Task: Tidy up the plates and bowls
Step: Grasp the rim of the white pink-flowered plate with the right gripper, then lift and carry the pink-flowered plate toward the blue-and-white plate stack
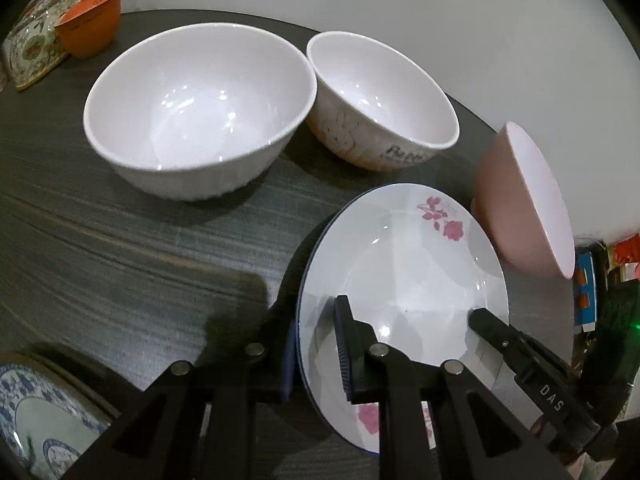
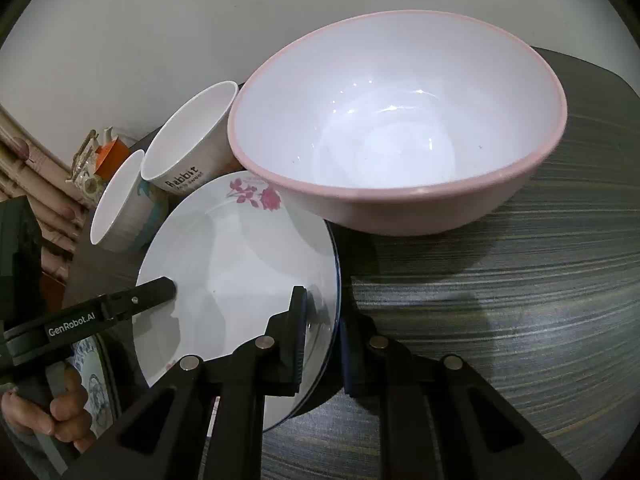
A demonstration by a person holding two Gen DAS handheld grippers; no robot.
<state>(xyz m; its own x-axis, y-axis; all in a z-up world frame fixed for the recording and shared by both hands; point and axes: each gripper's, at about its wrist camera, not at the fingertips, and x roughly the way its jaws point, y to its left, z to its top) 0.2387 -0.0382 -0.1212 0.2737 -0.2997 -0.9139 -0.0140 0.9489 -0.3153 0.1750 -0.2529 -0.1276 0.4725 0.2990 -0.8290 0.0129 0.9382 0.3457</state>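
A white plate [image 1: 400,272] [image 2: 240,260] with pink roses and a thin blue rim lies over the dark wood-grain table [image 1: 120,248] [image 2: 520,300]. My left gripper [image 1: 316,340] is shut on its left rim, one pad on top and one underneath. My right gripper [image 2: 324,320] is shut on the opposite rim in the same way. Each wrist view shows the other gripper's fingers [image 1: 496,330] [image 2: 156,290] resting on the plate's far side. A hand [image 2: 60,412] holds the left gripper.
A large white bowl [image 1: 196,108] [image 2: 120,200] and a "Rabbit" bowl [image 1: 380,92] [image 2: 192,144] stand behind the plate. A pink bowl [image 1: 524,200] [image 2: 400,120] sits close to its far right rim. A blue-patterned plate [image 1: 32,412] [image 2: 92,380] lies near-left. An orange cup [image 1: 90,28] stands far left.
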